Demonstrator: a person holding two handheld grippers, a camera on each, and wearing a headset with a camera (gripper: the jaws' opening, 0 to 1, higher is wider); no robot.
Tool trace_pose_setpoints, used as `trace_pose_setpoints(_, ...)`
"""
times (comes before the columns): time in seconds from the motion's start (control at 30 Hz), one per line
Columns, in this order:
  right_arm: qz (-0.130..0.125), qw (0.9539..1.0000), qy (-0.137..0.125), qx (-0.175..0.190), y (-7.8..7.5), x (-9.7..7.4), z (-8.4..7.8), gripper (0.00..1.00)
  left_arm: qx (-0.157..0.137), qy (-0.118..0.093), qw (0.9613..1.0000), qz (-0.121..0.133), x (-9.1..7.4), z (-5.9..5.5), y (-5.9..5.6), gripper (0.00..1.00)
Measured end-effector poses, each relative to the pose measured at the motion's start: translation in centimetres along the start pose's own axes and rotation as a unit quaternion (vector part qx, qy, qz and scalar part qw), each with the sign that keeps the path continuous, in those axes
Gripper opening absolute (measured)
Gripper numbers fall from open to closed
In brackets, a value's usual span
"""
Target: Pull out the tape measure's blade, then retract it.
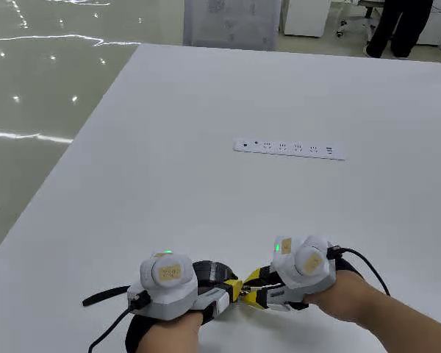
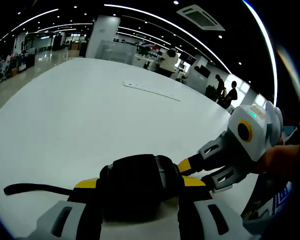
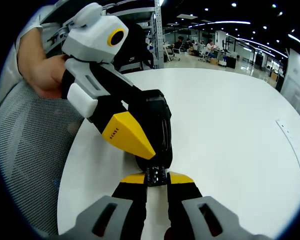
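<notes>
Clamping the tape measure [image 1: 209, 271] at the desk's [image 1: 206, 147] near side, the left gripper [image 2: 140, 192] grips its body. The right gripper [image 3: 156, 180] pinches the blade tip [image 3: 156, 173]. A slipping pinch could let the blade snap back.

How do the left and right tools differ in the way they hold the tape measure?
The left tool has its jaws wide apart, clamped around the black case; the right tool has its jaws almost together, pinching the blade tip. The left tool holds the bulky body, the right tool just a thin end. Both have yellow-tipped jaws and sit close together over the white table.
</notes>
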State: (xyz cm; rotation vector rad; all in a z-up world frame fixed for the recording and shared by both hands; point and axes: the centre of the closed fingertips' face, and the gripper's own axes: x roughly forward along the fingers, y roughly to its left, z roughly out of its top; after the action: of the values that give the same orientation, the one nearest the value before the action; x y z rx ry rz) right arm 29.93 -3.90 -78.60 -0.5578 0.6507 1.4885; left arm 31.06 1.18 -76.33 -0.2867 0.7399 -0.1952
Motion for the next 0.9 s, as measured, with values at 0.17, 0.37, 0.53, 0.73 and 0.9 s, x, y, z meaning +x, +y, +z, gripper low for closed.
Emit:
trace_pose_setpoints(0.17,0.002,1.0,0.001,-0.002,0.07,0.16,0.13,0.11,0.002,0.0,1.0,0.0,0.01,-0.01,-0.01,0.58)
trace_pose_setpoints(0.37,0.003,0.9999,0.003,0.009,0.18,0.25,0.0,0.11,0.009,0.001,1.0,-0.001,0.03,-0.05,-0.1,0.58)
trace_pose_setpoints(0.53,0.001,0.9999,0.005,0.012,0.27,0.32,-0.1,0.12,0.017,0.004,0.9999,-0.002,0.05,-0.1,-0.16,0.59)
trace_pose_setpoints(0.73,0.0,0.9999,0.006,0.016,0.38,0.38,-0.13,0.12,0.024,0.007,0.9997,-0.003,0.08,-0.14,-0.22,0.59)
trace_pose_setpoints(0.9,-0.008,0.9998,0.009,0.017,0.28,0.3,-0.14,0.14,0.023,0.001,0.9997,-0.007,0.01,-0.09,-0.23,0.6)
